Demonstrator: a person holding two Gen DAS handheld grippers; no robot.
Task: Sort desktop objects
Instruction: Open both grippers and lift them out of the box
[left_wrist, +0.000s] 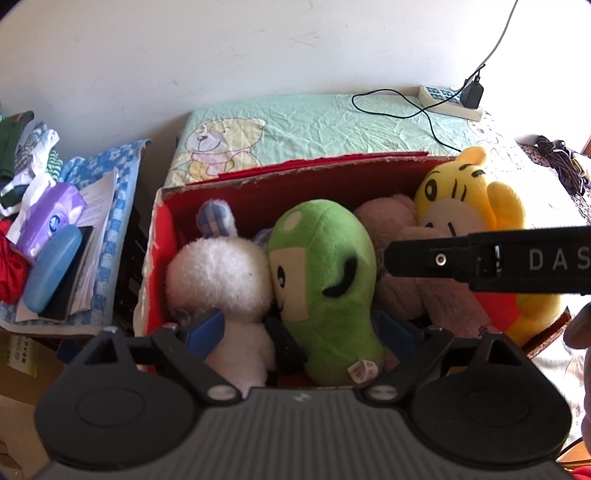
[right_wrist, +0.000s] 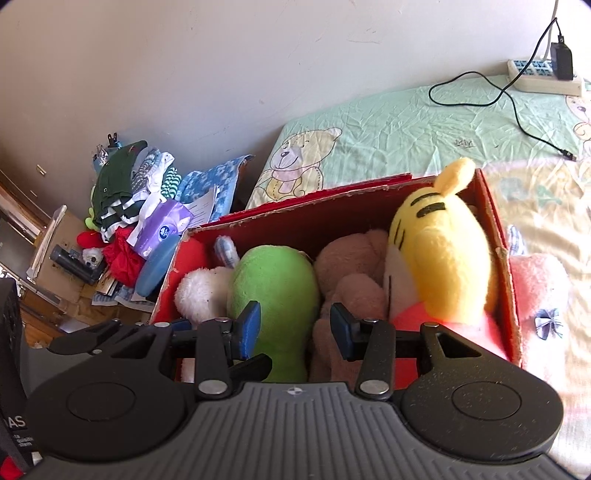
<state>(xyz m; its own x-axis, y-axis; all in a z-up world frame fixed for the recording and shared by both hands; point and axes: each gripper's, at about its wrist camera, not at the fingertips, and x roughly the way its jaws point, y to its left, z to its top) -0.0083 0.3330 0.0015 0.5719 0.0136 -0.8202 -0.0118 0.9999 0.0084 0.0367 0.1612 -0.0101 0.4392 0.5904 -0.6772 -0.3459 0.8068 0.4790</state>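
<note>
With both the left gripper and right gripper spread over the red box, settle the green plush low between its neighbours.

four plush toys, one red box

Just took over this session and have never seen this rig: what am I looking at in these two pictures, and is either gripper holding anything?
No robot arm here: a person holds two handheld grippers, each with a camera looking along its fingers. One picture is from the left gripper, the other from the right gripper. Both point into a red cardboard box on a bed, filled with a white plush, green plush, brown plush and yellow tiger plush. Both grippers are open and hold nothing. A power strip lies beyond.
</note>
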